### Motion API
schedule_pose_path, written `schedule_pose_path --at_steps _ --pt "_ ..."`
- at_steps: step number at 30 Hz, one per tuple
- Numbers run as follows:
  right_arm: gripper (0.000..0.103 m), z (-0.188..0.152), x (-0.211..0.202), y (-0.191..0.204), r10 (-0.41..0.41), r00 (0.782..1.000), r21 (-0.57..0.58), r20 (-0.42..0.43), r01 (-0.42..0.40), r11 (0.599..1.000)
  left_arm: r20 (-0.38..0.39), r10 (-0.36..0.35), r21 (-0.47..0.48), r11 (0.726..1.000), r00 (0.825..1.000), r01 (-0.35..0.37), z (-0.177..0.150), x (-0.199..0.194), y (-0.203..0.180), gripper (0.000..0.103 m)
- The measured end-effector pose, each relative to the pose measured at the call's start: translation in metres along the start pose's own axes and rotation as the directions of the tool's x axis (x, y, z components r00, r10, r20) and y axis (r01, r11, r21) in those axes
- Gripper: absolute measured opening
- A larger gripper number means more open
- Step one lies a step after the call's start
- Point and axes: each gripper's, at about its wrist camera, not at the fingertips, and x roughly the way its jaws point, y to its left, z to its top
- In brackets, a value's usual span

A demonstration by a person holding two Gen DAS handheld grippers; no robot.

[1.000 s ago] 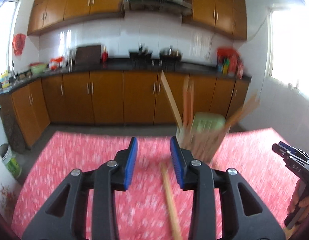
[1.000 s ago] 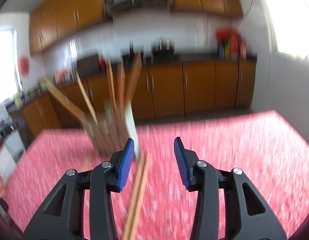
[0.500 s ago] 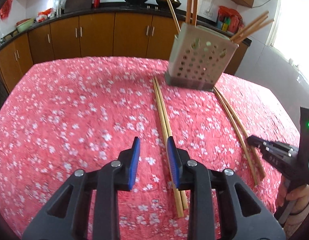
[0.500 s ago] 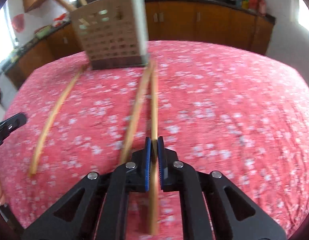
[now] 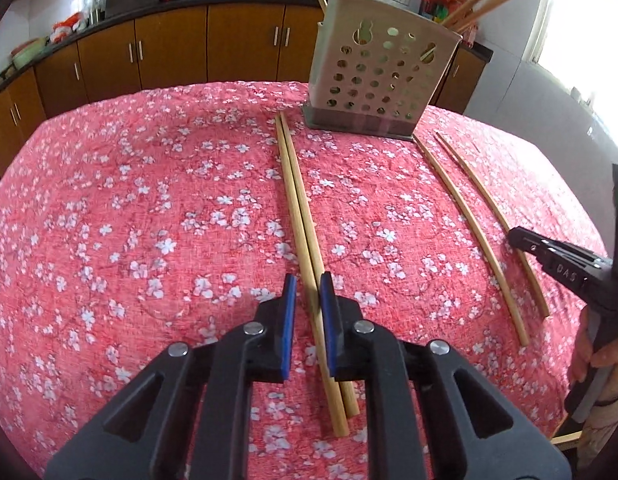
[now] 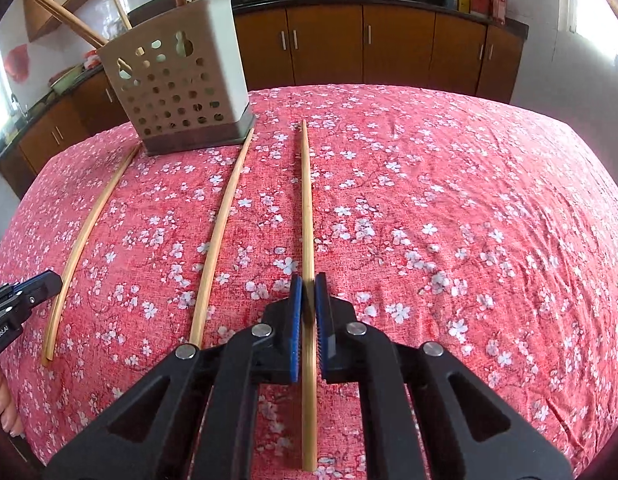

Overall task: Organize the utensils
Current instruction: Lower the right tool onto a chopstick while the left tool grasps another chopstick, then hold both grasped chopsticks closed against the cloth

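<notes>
Chopsticks, long pale bamboo sticks (image 6: 307, 216), lie on the tabletop (image 6: 469, 200): 1 pinched in the right tool (image 6: 308, 292), 2 between the narrowed left tool (image 5: 307, 292). Light, stiff, slippery; grip near the thick end.

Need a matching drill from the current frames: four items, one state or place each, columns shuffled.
Items:
1. right hand-held gripper
2. left hand-held gripper
3. perforated beige plastic utensil holder
4. lone bamboo chopstick left of the gripped one

States:
A. upright at the far end of the red floral tablecloth, chopsticks standing in it
B. shut on a single bamboo chopstick
C. lying free on the cloth
D. straddling a side-by-side pair of bamboo chopsticks, gaps visible

Pairs: 1-B, 2-D, 3-A, 4-C
</notes>
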Motion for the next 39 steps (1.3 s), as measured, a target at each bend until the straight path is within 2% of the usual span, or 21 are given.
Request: schedule_pose_path --at_steps 5,8,14,17,24,27,31,39 --pt "0.008 -0.002 -0.001 0.0 -0.001 1.0 -0.009 -0.002 0.001 1.0 -0.024 0.028 -0.001 1.0 0.999 -0.028 0.001 0.007 0.001 0.012" --pt "0.008 -0.001 -0.002 0.001 -0.001 1.0 -0.011 -0.004 0.001 1.0 -0.014 0.047 0.024 0.999 0.999 -0.047 0.0 0.007 -0.002 0.012" --pt "0.008 -0.003 -0.004 0.006 0.017 1.0 -0.025 -0.004 -0.017 1.0 -0.003 0.069 0.014 0.998 0.998 -0.069 0.0 0.009 -0.002 0.009" --pt "0.008 -0.002 -0.003 0.007 0.007 1.0 -0.041 0.002 -0.007 0.999 -0.001 0.094 -0.017 0.995 0.996 -0.094 0.005 0.013 0.008 0.008" --pt "0.008 0.012 0.005 -0.017 -0.056 0.998 0.017 0.015 0.056 0.998 -0.002 0.191 -0.137 0.972 0.982 -0.189 0.018 0.015 0.058 0.008" --pt "0.008 0.015 0.008 -0.024 -0.054 0.998 0.043 0.02 0.053 0.998 0.009 0.194 -0.173 0.967 0.981 -0.189 0.02 0.015 0.071 0.009" --pt "0.008 0.014 0.009 -0.024 -0.054 0.998 0.041 0.03 0.053 0.998 0.025 0.199 -0.164 0.968 0.98 -0.192 0.017 0.013 0.072 0.011" --pt "0.008 0.015 0.009 -0.024 -0.044 0.999 0.05 0.03 0.042 0.998 0.038 0.15 -0.211 0.968 0.988 -0.138 0.013 0.011 0.075 0.011"
